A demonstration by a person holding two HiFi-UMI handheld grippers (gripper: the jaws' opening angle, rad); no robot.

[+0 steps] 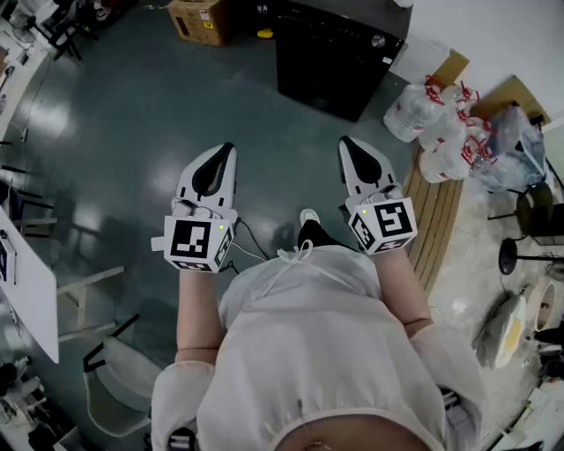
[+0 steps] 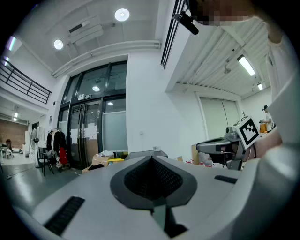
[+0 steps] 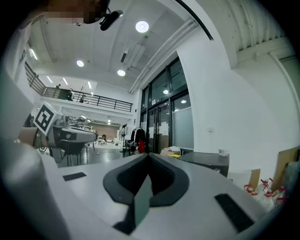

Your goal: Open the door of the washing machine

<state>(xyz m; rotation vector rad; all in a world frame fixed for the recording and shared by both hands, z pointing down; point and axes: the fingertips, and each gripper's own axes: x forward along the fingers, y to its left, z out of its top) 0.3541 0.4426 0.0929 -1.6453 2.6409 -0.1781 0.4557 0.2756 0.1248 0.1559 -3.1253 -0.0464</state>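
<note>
Shirt front (image 1: 317,352), white, fills the bottom of the head view, w/ both forearms reaching fwd from it. Left gripper (image 1: 227,150) and right gripper (image 1: 345,141) are held level, side by side, over grey floor (image 1: 132,132).

Both gripper views show the jaws pressed together to 1 seam, w/ nothing between them. So the 2 grippers are closed and empty.

The washing machine (image 1: 339,53) I take to be the dark boxy appliance at the top of the head view, standing on the floor ahead of the person. It's well apart from both grippers, so no contact yet.

Key relation: the right gripper points almost straight at the machine's front, while the left gripper aims past its left edge. So the right is nearer and better lined up, in my judgement. The right gripper view has the machine (image 3: 206,161) ahead, a bit right of the jaw tip. Task looks not begun.

Hard to make out:
- Seen from above, the front face is just dark, so I can't find the door, its handle or which side it hinges on.
- 1 small knob (image 1: 377,40) shows near the top right corner.

Clutter to the right:
- Water bottles (image 1: 432,114) w/ red caps.
- Slatted wood board (image 1: 438,216).

Cardboard box (image 1: 198,19) sits left of the machine.
</note>
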